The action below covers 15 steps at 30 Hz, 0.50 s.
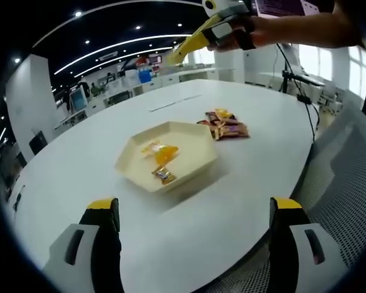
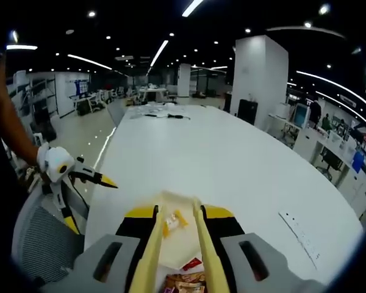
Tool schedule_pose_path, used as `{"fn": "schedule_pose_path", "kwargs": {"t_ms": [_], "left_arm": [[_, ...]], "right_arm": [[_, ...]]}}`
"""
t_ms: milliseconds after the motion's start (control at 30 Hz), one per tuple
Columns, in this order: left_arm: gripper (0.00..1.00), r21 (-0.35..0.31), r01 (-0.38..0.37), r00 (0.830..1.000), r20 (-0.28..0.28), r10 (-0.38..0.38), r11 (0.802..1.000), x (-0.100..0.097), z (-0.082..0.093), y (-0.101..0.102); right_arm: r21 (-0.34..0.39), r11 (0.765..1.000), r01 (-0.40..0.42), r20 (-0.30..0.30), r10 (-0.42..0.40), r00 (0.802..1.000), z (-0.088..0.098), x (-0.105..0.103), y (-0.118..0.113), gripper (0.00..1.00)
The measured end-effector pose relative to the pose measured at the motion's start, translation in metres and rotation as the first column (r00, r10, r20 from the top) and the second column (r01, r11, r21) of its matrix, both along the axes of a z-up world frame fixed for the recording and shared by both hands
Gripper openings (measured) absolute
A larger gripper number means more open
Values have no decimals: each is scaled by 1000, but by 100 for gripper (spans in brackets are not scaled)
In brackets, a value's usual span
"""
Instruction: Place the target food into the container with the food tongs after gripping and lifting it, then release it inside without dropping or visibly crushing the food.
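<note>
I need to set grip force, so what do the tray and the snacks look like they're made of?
Tray: probably rigid plastic, cream and matte, with crisp moulded hexagon walls. Snacks: glossy crinkled wrappers that catch the light, likely foil or plastic film; contents hidden.

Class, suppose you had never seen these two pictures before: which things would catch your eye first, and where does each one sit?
First, the cream hexagonal tray in the middle of the white table, with orange-wrapped sweets inside it. Just beyond it lies a small pile of brown snack packets. In the right gripper view, yellow food tongs held in the right gripper reach out over that tray.
</note>
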<state>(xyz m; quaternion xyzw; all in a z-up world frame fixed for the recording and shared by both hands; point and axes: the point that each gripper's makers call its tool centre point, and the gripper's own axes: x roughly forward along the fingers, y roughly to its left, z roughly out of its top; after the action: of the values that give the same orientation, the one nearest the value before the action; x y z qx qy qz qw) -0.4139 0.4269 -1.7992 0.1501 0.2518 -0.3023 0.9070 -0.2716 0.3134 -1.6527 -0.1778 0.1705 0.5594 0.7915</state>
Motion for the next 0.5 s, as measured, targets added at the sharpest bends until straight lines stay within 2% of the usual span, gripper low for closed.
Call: {"fn": "schedule_pose_path", "kwargs": {"t_ms": [267, 500], "left_arm": [[97, 6, 3, 1000, 4, -3, 1000, 0, 0, 0], [97, 8, 2, 1000, 6, -2, 1000, 1, 0, 1]], "right_arm": [[-6, 999, 49, 21, -49, 999, -1, -2, -37, 26], [-16, 997, 74, 14, -74, 997, -1, -8, -64, 26]]}}
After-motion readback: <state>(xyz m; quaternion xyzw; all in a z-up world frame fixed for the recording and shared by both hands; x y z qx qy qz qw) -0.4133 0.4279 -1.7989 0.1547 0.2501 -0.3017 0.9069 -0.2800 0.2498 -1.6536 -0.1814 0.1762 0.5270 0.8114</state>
